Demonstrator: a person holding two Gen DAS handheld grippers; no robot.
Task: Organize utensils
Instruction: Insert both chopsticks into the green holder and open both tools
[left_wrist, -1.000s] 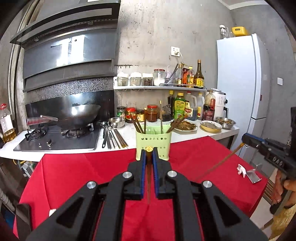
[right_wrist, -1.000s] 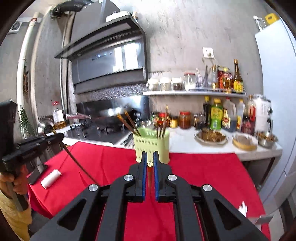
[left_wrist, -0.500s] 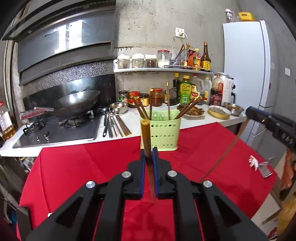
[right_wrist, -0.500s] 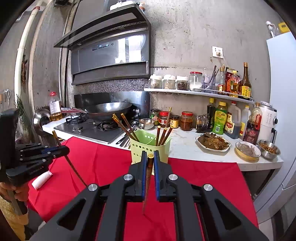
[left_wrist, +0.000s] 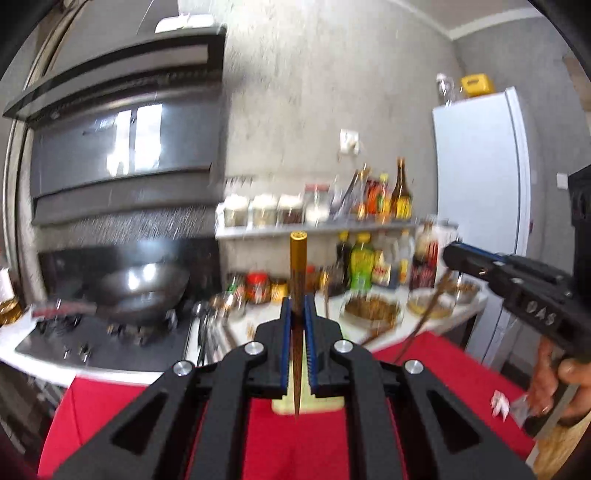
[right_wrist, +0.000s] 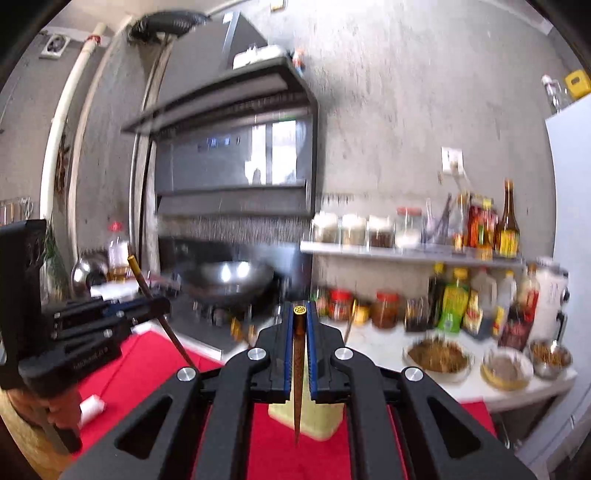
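My left gripper (left_wrist: 296, 314) is shut on a brown chopstick (left_wrist: 297, 266) with a gold end that stands upright above the pale green utensil holder (left_wrist: 306, 400). My right gripper (right_wrist: 298, 317) is shut on a second brown chopstick (right_wrist: 298, 365), also above the holder (right_wrist: 306, 417). The holder stands on the red tablecloth (left_wrist: 295, 443), mostly hidden behind the fingers. The right gripper also shows in the left wrist view (left_wrist: 452, 256), the left one in the right wrist view (right_wrist: 162, 304). Both views are blurred.
Behind the table runs a white counter with a wok (left_wrist: 142, 291) on the stove, jars, bottles (right_wrist: 452, 302) and dishes of food (right_wrist: 437, 356). A white fridge (left_wrist: 480, 206) stands at the right. A white roll (right_wrist: 90, 406) lies on the cloth.
Both grippers have moved closer to the green holder and tilted upward, raising the chopsticks more upright. The holder now sits low, behind the fingers.
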